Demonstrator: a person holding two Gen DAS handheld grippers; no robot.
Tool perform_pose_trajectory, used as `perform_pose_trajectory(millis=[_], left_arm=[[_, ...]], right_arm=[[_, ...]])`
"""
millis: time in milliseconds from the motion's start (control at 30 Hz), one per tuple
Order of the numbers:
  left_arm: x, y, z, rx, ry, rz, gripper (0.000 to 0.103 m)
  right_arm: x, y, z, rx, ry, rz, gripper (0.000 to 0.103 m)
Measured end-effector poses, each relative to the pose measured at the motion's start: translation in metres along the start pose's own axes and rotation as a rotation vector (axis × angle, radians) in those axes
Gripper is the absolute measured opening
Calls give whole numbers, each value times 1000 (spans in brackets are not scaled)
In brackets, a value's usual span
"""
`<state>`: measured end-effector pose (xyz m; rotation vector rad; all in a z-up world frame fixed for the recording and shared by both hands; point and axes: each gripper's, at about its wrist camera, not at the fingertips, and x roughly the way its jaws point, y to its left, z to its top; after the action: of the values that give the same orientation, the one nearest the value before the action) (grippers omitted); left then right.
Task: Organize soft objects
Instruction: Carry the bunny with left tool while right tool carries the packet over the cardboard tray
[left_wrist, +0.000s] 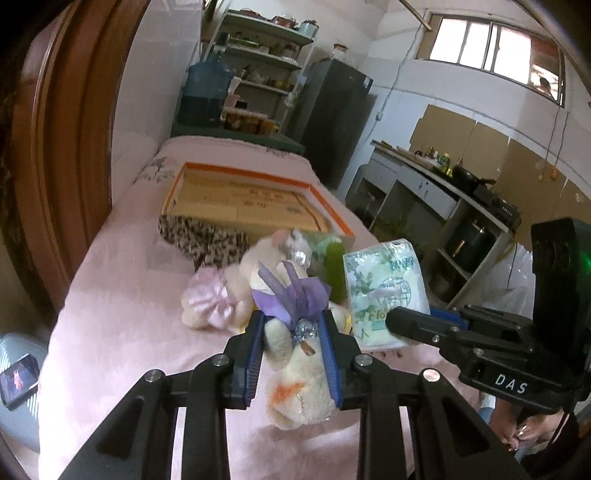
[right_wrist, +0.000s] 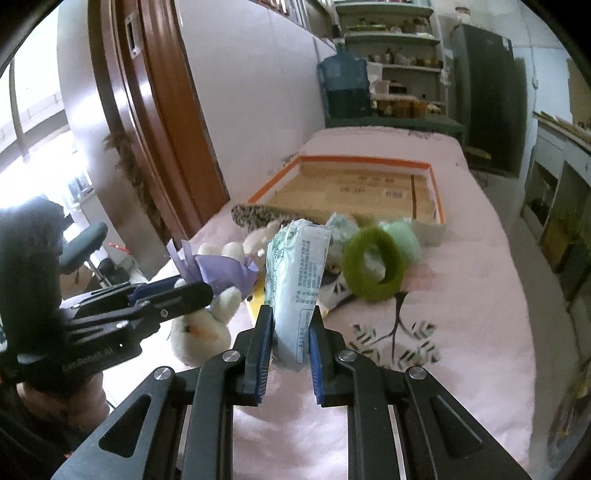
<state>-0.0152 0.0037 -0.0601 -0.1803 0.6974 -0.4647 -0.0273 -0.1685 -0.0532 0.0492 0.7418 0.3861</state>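
Pink bedspread (right_wrist: 461, 280) covers the bed that carries everything, and the landmark on it is a shallow cardboard tray with an orange rim (right_wrist: 365, 160). Just in front of the tray lies the pile of soft things: a leopard-print cloth (left_wrist: 199, 236) against its near edge, a cream plush in a pink dress (left_wrist: 210, 302), a green fuzzy ring (right_wrist: 369, 266) and a pale green soft piece (right_wrist: 404, 238) beside it. Nearer than the pile, the left tongs (left_wrist: 291, 332) grip a cream plush toy with a purple bow (left_wrist: 295, 373), its body hanging between the blue pads. The right tongs (right_wrist: 290, 332) are closed on a floral tissue pack (right_wrist: 299, 280), held upright beside the plush. Beyond the tray stand a water jug (left_wrist: 208, 90), cluttered shelves (left_wrist: 266, 48) and a dark fridge (left_wrist: 332, 118); to its right runs a kitchen worktop (left_wrist: 436, 173) under a window (left_wrist: 491, 48). A brown wooden door (right_wrist: 155, 110) stands left of the tray.
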Motion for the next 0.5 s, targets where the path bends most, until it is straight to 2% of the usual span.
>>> perform_pose_trajectory(millis=[500], left_arm=[[-5,-3,56,31,-103,70,30]], right_arm=[[-12,-12,38,-30,-88,-42,19]])
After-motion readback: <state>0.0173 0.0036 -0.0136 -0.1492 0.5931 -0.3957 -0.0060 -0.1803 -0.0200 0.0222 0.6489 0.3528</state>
